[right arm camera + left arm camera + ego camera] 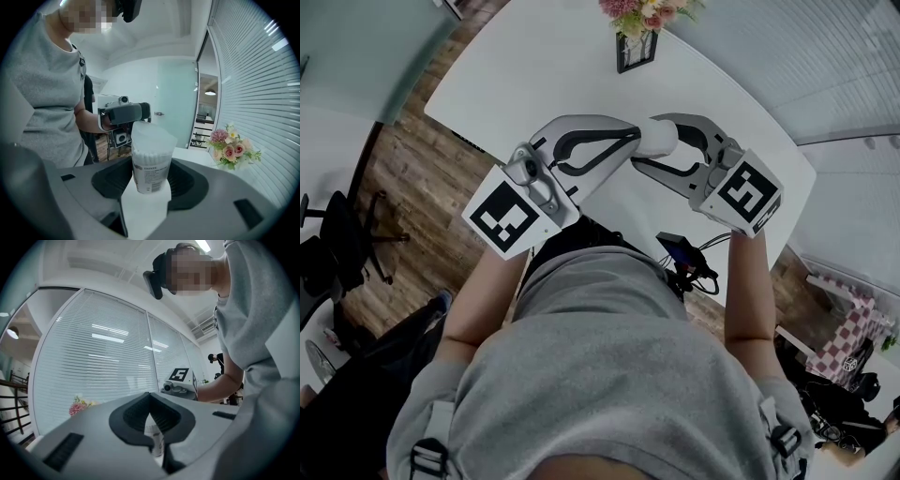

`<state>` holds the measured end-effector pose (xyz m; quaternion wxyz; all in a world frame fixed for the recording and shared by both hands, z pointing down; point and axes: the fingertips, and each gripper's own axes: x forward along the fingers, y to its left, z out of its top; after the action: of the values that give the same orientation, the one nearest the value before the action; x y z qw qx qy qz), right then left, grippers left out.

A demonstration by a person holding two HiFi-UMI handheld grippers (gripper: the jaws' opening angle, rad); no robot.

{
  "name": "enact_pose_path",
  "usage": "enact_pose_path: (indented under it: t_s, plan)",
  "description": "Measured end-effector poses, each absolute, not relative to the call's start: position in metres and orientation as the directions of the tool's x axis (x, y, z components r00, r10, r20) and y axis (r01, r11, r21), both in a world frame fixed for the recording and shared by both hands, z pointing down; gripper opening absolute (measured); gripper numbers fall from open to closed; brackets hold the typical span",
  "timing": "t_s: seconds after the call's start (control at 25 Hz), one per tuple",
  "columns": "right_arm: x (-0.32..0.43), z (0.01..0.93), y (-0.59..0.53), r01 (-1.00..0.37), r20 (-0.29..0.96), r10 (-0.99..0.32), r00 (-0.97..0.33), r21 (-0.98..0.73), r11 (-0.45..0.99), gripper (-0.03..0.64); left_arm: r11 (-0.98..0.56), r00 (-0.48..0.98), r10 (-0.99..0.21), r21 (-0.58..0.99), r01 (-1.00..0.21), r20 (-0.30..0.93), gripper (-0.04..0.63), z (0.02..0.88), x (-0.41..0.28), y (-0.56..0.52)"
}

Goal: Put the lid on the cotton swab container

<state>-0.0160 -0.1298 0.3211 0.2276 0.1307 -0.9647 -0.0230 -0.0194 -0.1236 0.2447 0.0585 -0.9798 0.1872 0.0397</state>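
cotton swab container clamped in right gripper, lid held at its top by left gripper, above white table.
white table (534, 75) is seen below in the head view, with a person's grey shirt (600, 375) filling the near edge. left gripper (628, 141) and right gripper (151, 182) are raised over the table and pointed at each other, tips meeting. flowers in a dark vase (636, 47) are stood at the table's far side, well apart from both grippers. cotton swab container (150, 171) is gripped upright between the right jaws, closed on its sides, label facing the camera. white lid (151, 136) is seen over the container's top, slightly tilted; whether it is fully seated cannot be told. left jaws are drawn in to a narrow gap at the lid, with white showing between them in the left gripper view.
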Motion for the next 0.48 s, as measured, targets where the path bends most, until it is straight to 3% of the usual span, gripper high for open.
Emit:
enact_pose_path:
  t_s: [0.48]
  plan:
    - [-0.0162, 0.3193, -0.13, -0.258, 0.44, -0.287, -0.851, 0.126, 0.958, 0.241, -0.932, 0.935, -0.347, -0.088, -0.352, -0.069, 0.005, 0.2483, -0.0195, -0.1222]
